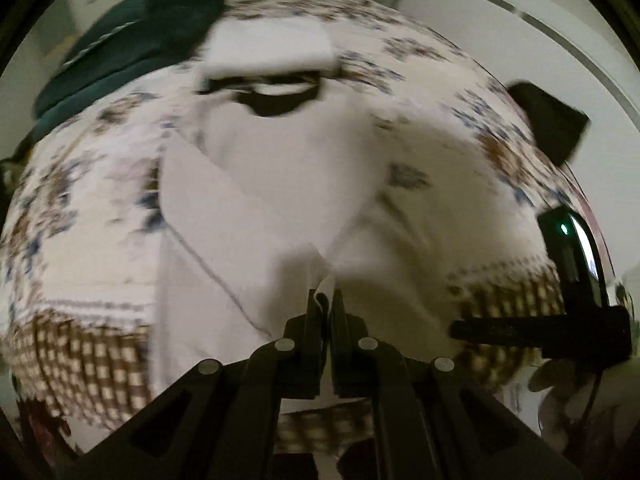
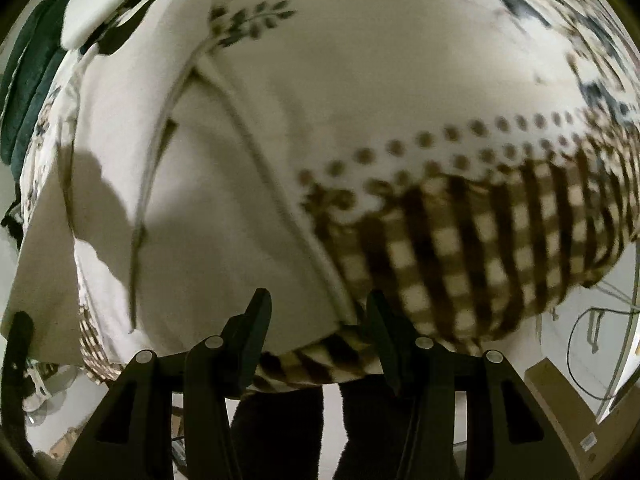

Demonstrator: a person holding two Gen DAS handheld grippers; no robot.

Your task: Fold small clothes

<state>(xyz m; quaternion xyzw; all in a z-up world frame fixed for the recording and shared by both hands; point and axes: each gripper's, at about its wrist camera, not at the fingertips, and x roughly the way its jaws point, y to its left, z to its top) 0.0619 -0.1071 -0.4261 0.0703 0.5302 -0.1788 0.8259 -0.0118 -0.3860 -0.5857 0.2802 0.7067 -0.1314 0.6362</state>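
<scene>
A white garment (image 1: 280,184) with a dark neck opening lies on a patterned tablecloth (image 1: 80,208). My left gripper (image 1: 326,300) is shut on a pinch of its white cloth near the hem and holds it lifted, a fold rising from the fingers. My right gripper (image 2: 316,304) is open over the garment's near edge (image 2: 224,184), with nothing between its fingers. The right gripper's body also shows at the right of the left wrist view (image 1: 568,280). Both views are blurred by motion.
A folded white cloth (image 1: 272,46) lies beyond the garment's neck. A dark green garment (image 1: 132,44) lies at the far left, and a black object (image 1: 552,120) at the table's right edge. The checked cloth border (image 2: 480,248) hangs over the near edge.
</scene>
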